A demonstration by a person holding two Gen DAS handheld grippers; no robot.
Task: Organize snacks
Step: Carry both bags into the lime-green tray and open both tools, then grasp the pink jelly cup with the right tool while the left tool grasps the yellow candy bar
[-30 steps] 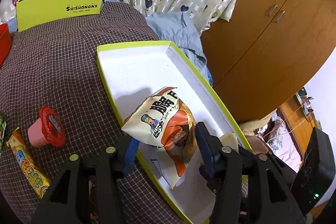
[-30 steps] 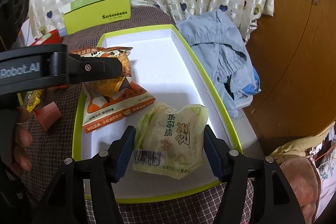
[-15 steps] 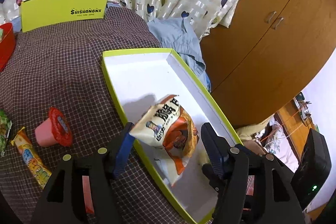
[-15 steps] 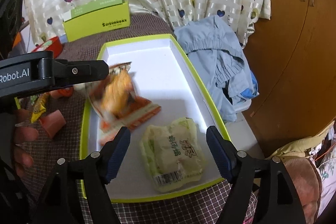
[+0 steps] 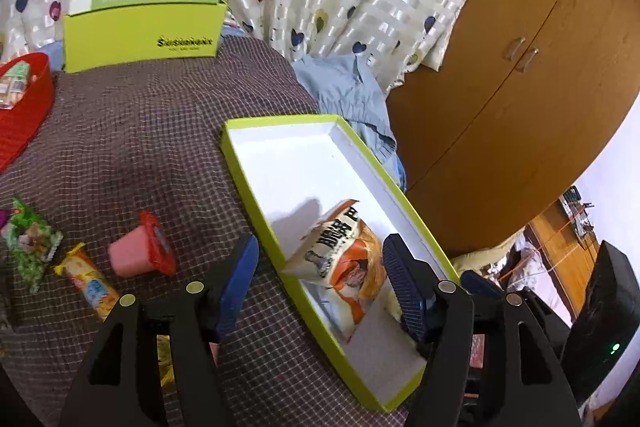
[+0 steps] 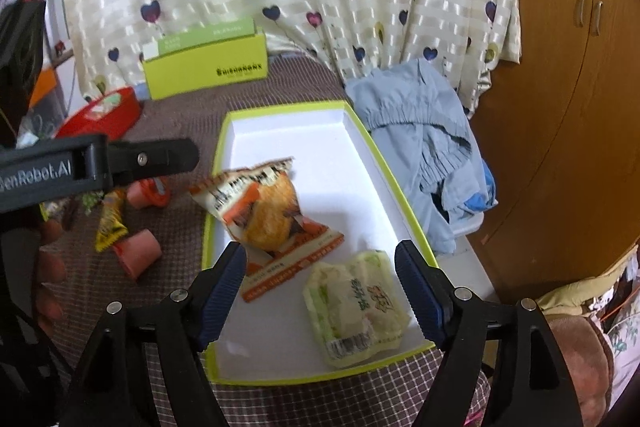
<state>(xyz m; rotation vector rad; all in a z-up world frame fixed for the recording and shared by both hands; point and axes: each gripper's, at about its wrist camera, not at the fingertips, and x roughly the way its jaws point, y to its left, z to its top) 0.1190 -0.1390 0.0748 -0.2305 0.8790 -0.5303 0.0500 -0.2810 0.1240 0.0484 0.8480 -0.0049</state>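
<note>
Blue-padded fingers of the right gripper (image 6: 320,291) are spread apart and grasp nothing; they hang over the near end of the lime-green tray (image 6: 404,195), which lies on the checked worktop (image 6: 180,131). Between the pads, at about 5 o'clock in the tray, lies a pale green snack pack (image 6: 356,303) with its barcode end toward the camera. Just beyond it, at 10 o'clock from that pack, an orange snack bag (image 6: 272,211) lies in the tray with its top corner over the left rim.

Fingers of the left gripper (image 5: 320,283) are likewise released, with one pad over the worktop cloth and the other over the tray interior; the orange snack bag (image 5: 340,259) sits between them, but contact cannot be judged.

At 9 o'clock from the tray, on the cloth, lie a pink jelly cup (image 5: 140,251) tipped on its side, a yellow snack stick (image 5: 90,283) and a green snack packet (image 5: 30,243).

Farther off, a red basket (image 5: 24,107) stands at 10 o'clock and an upright lime-green box (image 5: 144,27) at 12 o'clock. A blue garment (image 6: 424,147) lies at 2 o'clock, beside the tray.
</note>
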